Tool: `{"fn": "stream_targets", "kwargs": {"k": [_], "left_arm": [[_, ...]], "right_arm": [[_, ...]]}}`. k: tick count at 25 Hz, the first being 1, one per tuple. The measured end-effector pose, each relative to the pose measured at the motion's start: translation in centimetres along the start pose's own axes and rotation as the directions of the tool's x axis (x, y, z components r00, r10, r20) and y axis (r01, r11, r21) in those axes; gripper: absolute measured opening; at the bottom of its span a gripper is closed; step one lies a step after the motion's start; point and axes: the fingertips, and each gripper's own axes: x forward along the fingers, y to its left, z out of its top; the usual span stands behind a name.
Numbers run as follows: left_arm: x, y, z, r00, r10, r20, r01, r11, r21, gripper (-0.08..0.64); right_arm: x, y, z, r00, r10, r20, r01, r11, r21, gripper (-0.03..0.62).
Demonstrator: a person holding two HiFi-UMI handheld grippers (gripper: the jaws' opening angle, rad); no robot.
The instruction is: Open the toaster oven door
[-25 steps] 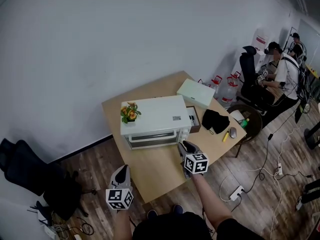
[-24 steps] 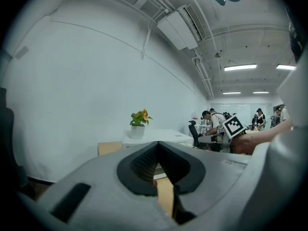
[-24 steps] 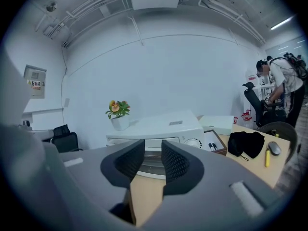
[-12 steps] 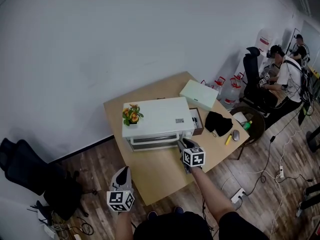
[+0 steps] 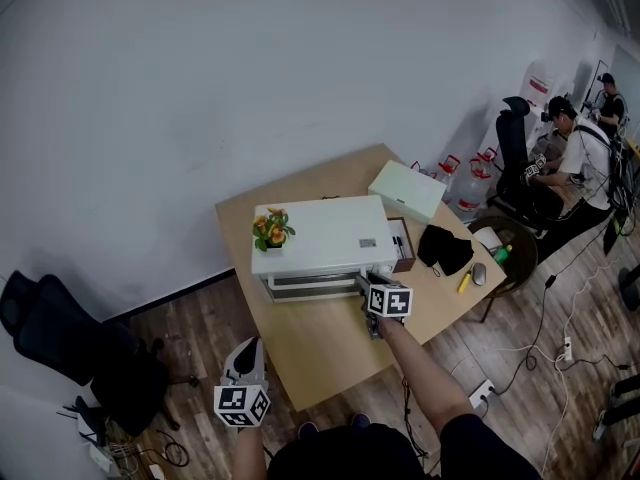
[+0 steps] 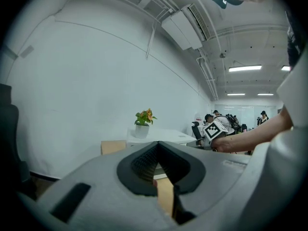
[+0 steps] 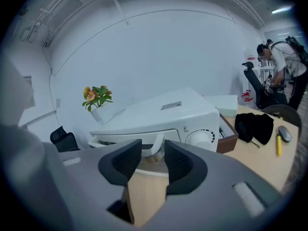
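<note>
Fingers (image 7: 180,160) of the right gripper (image 7: 152,143) stand apart, having just been opening, and they press on nothing; the right end of the door handle (image 7: 156,149) shows in the gap between them, though whether it sits between the pads or just past their tips I cannot tell. That gripper is at the near right corner of the toaster oven (image 5: 318,236), level with its front; the person's right arm (image 5: 420,383) reaches out nearly straight from the near edge of the scene, over the table (image 5: 320,348), with the gripper tipped somewhat downward toward the oven's front. The white oven sits toward the far side of the wooden table, its door facing the person; a potted plant (image 5: 270,230) stands on its top at the left, and a round dial (image 7: 199,137) is on its front just right of the handle; whether the door is fully closed I cannot tell. Left gripper (image 6: 156,146) fingers (image 6: 144,162) are clenched together at the tips with nothing in them; it is held low and near, off the table's near left corner, well apart from the oven, pointing about level toward the far wall. A flat white box (image 5: 407,190) and a black cloth (image 5: 445,248) lie on the table to the oven's right.
</note>
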Motion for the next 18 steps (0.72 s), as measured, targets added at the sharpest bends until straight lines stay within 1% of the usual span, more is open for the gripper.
{"fn": "stream_targets", "kwargs": {"k": [3,9,10,12,13,15,18], "left_arm": [[-0.2,0.1,0.3,1.0,-0.001,0.012,0.001,1.0,-0.001,-0.002],[-0.2,-0.2,0.1,1.0,-0.012,0.006,0.011,1.0,0.002,-0.002],[-0.2,-0.1,0.1,1.0,-0.012,0.006,0.012,1.0,0.001,-0.002],[-0.2,0.0,0.1,1.0,-0.012,0.005,0.012,1.0,0.0,-0.002],[-0.2,0.0,0.1,1.0,-0.011,0.006,0.011,1.0,-0.001,-0.002],[-0.2,0.1,0.1,1.0,-0.009,0.005,0.009,1.0,-0.001,-0.002],[-0.3,0.1,-0.3,1.0,-0.006,-0.007,0.006,1.0,0.001,-0.002]], "right_arm": [[0.6,-0.3,0.6,1.0,-0.006,-0.006,0.006,0.999,0.031,0.172],[1.1,-1.0,0.7,1.0,-0.012,-0.02,0.013,0.997,0.081,0.17],[1.1,-0.9,0.7,1.0,-0.013,-0.023,0.015,0.998,0.068,0.169],[1.1,-0.6,0.8,0.999,-0.021,-0.032,0.022,1.0,0.008,0.166],[1.2,-0.4,0.9,0.999,-0.025,-0.036,0.024,1.0,-0.02,0.15],[1.2,0.0,0.9,0.999,-0.031,-0.033,0.029,0.999,-0.046,0.126],[0.7,0.2,0.5,0.999,-0.048,-0.018,0.047,0.995,-0.083,0.124]]}}
